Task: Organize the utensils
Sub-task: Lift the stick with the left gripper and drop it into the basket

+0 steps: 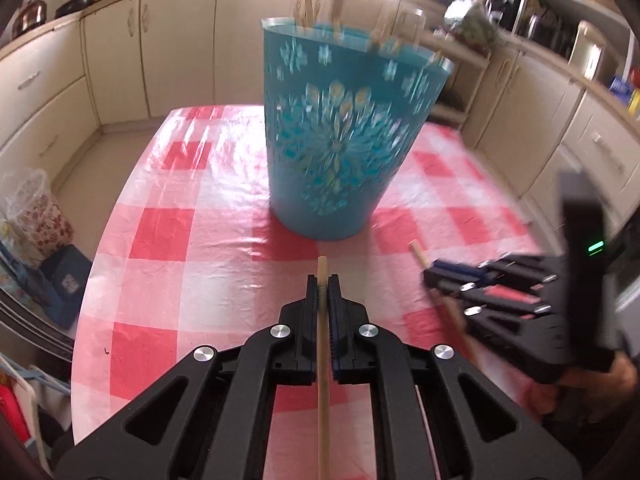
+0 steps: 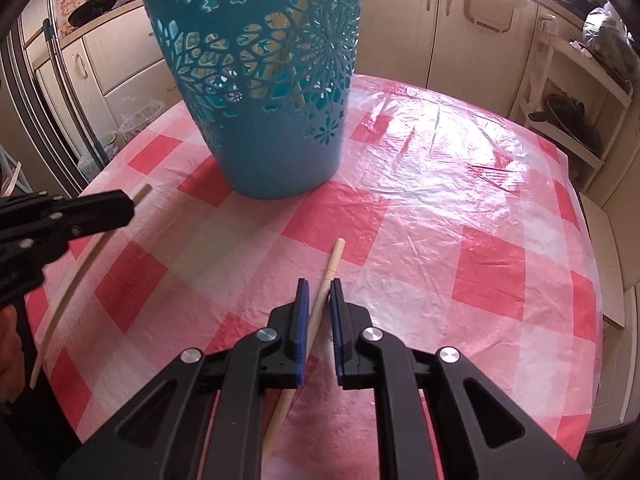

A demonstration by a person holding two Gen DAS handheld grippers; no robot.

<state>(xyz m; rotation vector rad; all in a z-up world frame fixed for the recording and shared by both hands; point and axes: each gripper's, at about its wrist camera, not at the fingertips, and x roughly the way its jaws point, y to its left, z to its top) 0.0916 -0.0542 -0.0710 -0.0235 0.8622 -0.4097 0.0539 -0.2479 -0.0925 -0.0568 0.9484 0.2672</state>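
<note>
Left gripper (image 1: pixel 323 286): my jaws clamp a chopstick (image 1: pixel 322 344), lower centre.
Right gripper (image 2: pixel 319 290): my jaws clamp a second chopstick (image 2: pixel 316 312).
Basket (image 1: pixel 340 136): upright on table (image 1: pixel 192 240), upper centre.

Matte black left gripper (image 1: pixel 323 280) and right gripper (image 2: pixel 319 285), silver screws, blue-padded fingers (image 2: pixel 303 300), small green light.

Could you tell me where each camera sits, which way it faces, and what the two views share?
Left wrist: on the left gripper, looking down its fingers at the basket; it clamps a chopstick. The right gripper shows alongside.
Right wrist: on the right gripper, facing the same basket, pinching another chopstick; the left gripper shows.
Shared: basket, checked tablecloth, both grippers and chopsticks.
</note>
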